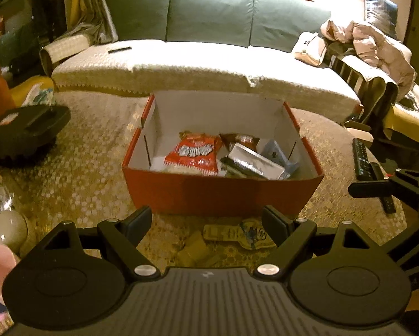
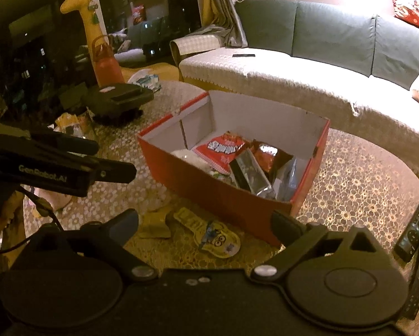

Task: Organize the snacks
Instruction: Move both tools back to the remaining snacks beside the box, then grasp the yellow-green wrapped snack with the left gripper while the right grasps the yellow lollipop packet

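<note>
With both grippers spread and empty, the yellow cartoon snack packet (image 2: 219,239) near the red box (image 2: 223,196) looks light and crinkly; pinch its flat edge.

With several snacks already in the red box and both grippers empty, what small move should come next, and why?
Probably lower the right gripper onto the yellow cartoon packet lying on the table in front of the red box. Both it and the left gripper stand open with nothing between their fingers, and that packet, with a tan packet beside it, is still outside the box.
</note>
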Demonstrator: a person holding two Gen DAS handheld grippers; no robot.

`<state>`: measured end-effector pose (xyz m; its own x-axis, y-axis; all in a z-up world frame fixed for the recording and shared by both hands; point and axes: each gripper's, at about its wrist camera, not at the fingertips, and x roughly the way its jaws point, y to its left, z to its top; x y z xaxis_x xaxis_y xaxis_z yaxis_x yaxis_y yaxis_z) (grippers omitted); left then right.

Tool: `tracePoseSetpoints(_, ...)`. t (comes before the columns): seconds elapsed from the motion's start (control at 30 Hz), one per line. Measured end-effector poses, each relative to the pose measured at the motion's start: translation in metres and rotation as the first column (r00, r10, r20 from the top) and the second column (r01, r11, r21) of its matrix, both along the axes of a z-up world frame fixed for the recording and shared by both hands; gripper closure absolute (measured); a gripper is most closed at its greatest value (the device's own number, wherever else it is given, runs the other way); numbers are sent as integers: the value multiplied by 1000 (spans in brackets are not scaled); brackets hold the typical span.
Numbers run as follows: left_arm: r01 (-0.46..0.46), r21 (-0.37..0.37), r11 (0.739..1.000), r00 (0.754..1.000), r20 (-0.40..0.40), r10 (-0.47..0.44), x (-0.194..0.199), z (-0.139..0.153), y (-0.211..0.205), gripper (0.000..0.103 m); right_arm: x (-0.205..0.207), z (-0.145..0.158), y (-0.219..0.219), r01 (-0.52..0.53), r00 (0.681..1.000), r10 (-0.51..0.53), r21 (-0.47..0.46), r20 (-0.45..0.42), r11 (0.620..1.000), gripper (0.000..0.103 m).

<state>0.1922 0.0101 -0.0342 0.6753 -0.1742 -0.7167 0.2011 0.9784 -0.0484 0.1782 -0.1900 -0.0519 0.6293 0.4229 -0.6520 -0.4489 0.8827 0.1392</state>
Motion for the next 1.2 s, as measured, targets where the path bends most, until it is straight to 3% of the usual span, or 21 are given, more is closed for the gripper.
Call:
tracePoseSetpoints(0.37,-18,16,1000,993,-116,20,1,-55,1,17,9,-47,7,-40,996,34,-61,-87,997,3)
tracePoseSetpoints(0.7,-97,30,995,975,-200,101,28,-98,3,17,38,-82,27,-80,991,64,-136,-117,987,16)
tracePoseSetpoints(1.2,-201,21,979,941,-273,199,63,-126,12,18,70,-105,36,-42,987,20,-138,-158,990,29)
